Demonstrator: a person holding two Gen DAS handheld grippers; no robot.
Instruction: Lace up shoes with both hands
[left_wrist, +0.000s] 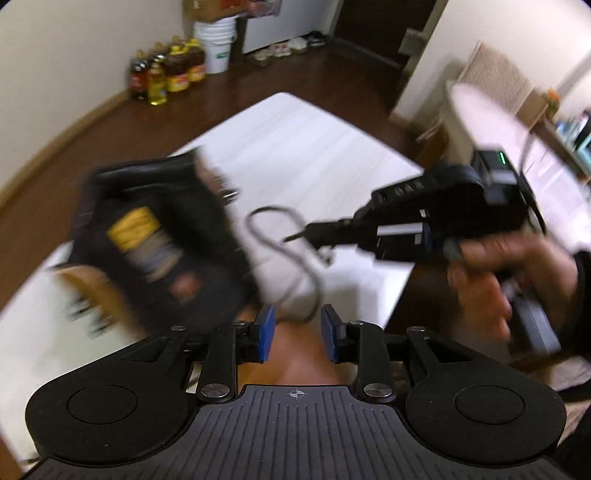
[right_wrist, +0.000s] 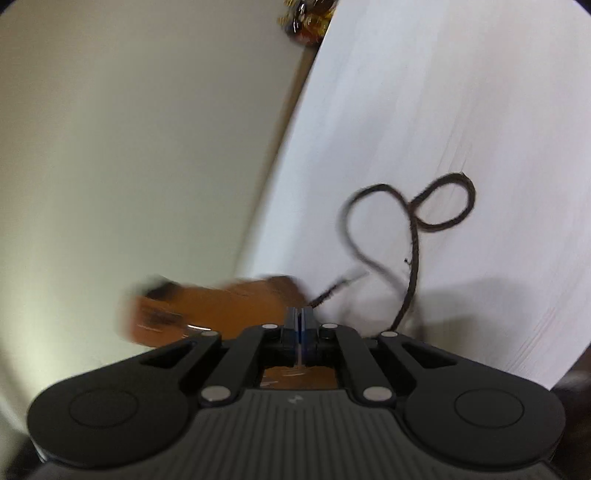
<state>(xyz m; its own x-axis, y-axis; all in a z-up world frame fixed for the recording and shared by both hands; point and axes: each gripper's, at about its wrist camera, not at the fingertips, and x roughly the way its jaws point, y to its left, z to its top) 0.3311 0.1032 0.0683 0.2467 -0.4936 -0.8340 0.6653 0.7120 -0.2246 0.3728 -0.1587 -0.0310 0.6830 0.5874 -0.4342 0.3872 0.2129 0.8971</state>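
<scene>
In the left wrist view a blurred tan shoe (left_wrist: 155, 251) with a black lining and a yellow insole label is tilted at the left, above the white table (left_wrist: 295, 147). My left gripper (left_wrist: 297, 332) is open, and a pale rounded part and something brown lie between its blue pads (left_wrist: 266, 332). A dark shoelace (left_wrist: 280, 240) curls from the shoe toward my right gripper (left_wrist: 291, 238), held by a hand (left_wrist: 498, 280). The right wrist view has my right gripper (right_wrist: 300, 317) shut, with the shoelace (right_wrist: 417, 221) running out from its tips and looping on the table. The shoe (right_wrist: 221, 306) is a blur at its left.
Oil bottles (left_wrist: 166, 70) and a white bucket (left_wrist: 218, 40) stand on the wooden floor by the far wall. A round white table (left_wrist: 517, 147) is at the right. The white table's edge (right_wrist: 280, 166) runs diagonally beside a pale wall.
</scene>
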